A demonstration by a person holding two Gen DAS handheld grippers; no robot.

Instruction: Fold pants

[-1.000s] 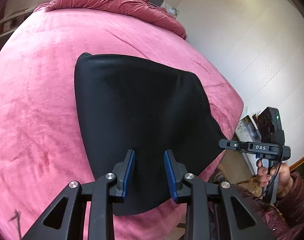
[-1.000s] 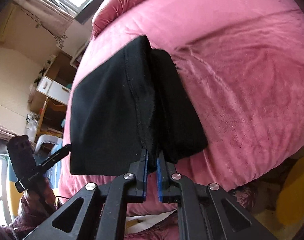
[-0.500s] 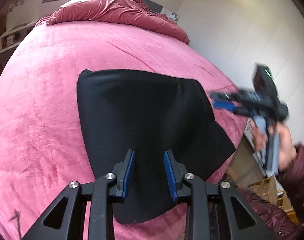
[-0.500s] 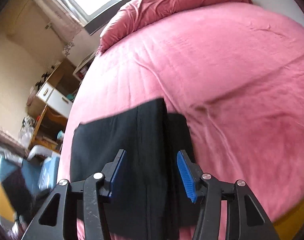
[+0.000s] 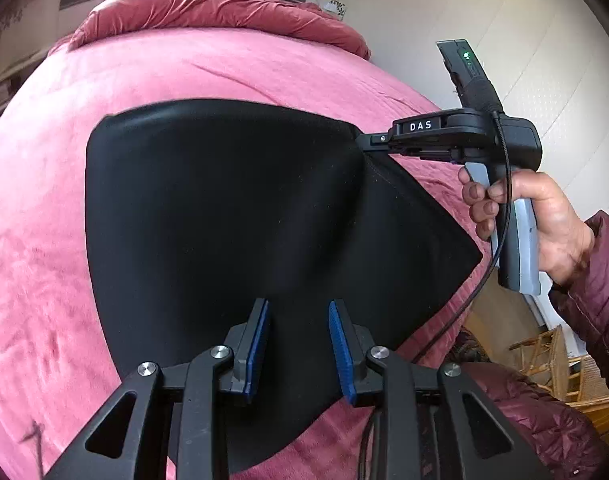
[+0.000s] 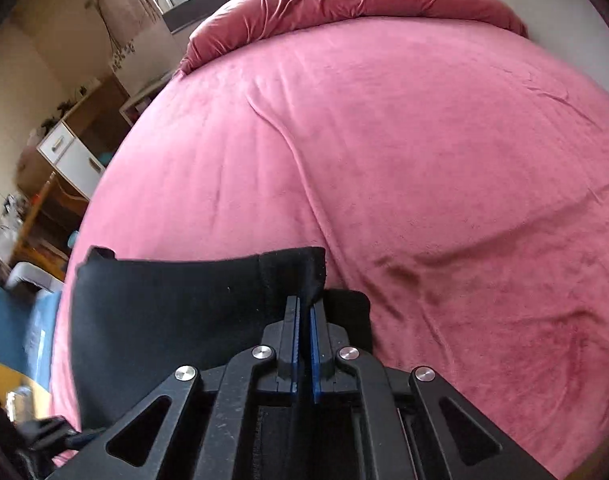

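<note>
The black pants lie folded on the pink bed. My left gripper is open and empty, hovering over the near part of the pants. My right gripper is shut on the far right corner of the pants and lifts it slightly. In the right wrist view the right gripper pinches a raised fold of the pants between its blue pads.
A rumpled red duvet lies at the head of the bed. A white wall runs along the right. A wooden shelf unit with white drawers stands left of the bed. A wicker chair is at the bed's foot.
My right gripper let go of the near edge, opened, moved up to the far right corner and shut on it. My left gripper stayed open over the pants.
</note>
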